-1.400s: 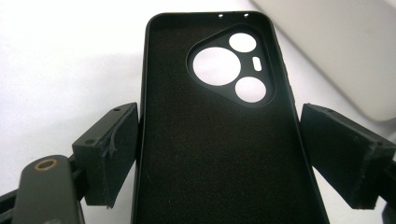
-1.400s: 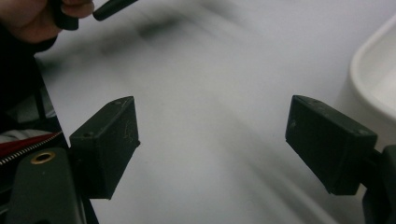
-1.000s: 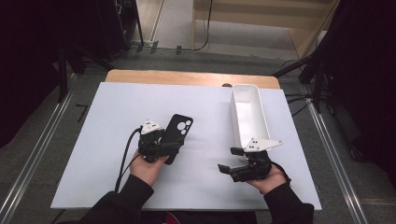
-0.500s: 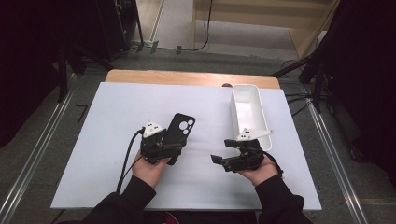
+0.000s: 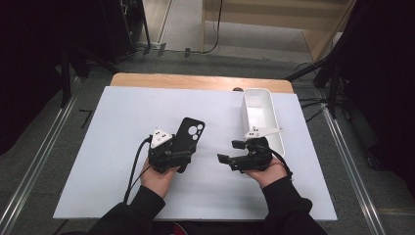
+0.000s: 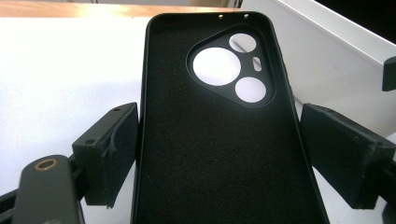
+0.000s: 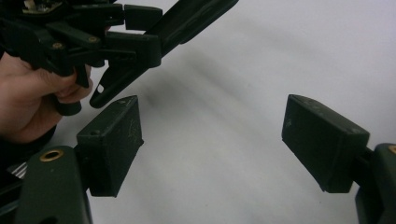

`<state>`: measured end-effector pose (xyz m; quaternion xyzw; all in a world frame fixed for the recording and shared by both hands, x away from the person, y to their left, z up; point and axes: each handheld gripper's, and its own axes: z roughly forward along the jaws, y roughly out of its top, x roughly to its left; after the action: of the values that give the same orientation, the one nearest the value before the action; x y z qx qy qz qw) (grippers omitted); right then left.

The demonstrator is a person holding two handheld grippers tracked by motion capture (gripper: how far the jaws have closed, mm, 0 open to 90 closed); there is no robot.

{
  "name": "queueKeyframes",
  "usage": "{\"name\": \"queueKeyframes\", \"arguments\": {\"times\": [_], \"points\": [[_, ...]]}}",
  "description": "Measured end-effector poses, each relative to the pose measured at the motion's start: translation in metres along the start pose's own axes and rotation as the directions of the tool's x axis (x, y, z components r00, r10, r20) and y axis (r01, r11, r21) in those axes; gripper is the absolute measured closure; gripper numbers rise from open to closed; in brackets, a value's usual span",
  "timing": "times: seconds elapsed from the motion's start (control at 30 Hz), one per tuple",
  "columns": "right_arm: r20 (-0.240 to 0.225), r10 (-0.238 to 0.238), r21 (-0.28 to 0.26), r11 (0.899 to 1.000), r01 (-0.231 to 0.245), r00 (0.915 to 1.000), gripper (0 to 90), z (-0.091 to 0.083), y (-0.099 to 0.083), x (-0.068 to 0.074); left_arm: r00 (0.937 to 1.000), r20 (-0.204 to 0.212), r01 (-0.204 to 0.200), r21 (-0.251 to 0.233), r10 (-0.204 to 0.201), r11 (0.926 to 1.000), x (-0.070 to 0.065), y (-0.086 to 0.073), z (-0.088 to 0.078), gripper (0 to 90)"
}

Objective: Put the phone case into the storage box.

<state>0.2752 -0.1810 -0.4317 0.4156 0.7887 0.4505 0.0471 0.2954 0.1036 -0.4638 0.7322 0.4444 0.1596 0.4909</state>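
I see the white tabletop (image 5: pixel 112 161) taking up most of the high view, with a strip of bare wood at its far edge. Next largest is the white bin (image 5: pixel 260 115), a long open tray at the right far side, seen again as a white wall in the left gripper view (image 6: pixel 327 60). Then the black phone case (image 5: pixel 186 138), lying just left of centre, inside facing up, camera cut-outs at the far end; in the left gripper view (image 6: pixel 219 154) it runs straight up between my jaws, soft lining showing, white tabletop visible through the three round holes. My left gripper (image 5: pixel 172 155) sits at the near end of the case with a pad on each long edge; the left pad (image 6: pixel 112 149) sits right against the rim, the right pad looks just beside it, so I read this as a wide hold on the case. My right gripper (image 5: pixel 230 152) is near the bin's close end, turned toward the case, jaws pointing left across the tabletop. In the right gripper view (image 7: pixel 210 149) its jaws stand wide with bare white surface between them; they have just been closing slightly, nothing caught. The case's near end and my left hand (image 7: pixel 28 100) show in that view's upper left.
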Motion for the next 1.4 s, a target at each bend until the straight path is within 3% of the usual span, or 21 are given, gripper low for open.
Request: {"name": "queueKeyframes", "arguments": {"times": [0.37,0.8,1.4], "points": [[0.012,0.050,-0.027,0.998,-0.050,0.9987,18.5,0.004,0.014,-0.005,0.9994,-0.024,-0.024,-0.030,0.023,0.9993,-0.005,-0.008,0.005,13.6],[0.008,0.073,-0.039,0.997,-0.073,0.9973,19.1,0.017,0.033,-0.008,0.9984,-0.015,-0.056,-0.080,0.055,0.9952,-0.011,-0.015,0.007,13.5],[-0.036,0.158,-0.024,0.987,-0.159,0.9868,20.7,0.034,0.051,-0.019,0.9994,0.006,-0.034,-0.099,0.035,0.9945,-0.017,-0.016,0.005,13.4]]}}
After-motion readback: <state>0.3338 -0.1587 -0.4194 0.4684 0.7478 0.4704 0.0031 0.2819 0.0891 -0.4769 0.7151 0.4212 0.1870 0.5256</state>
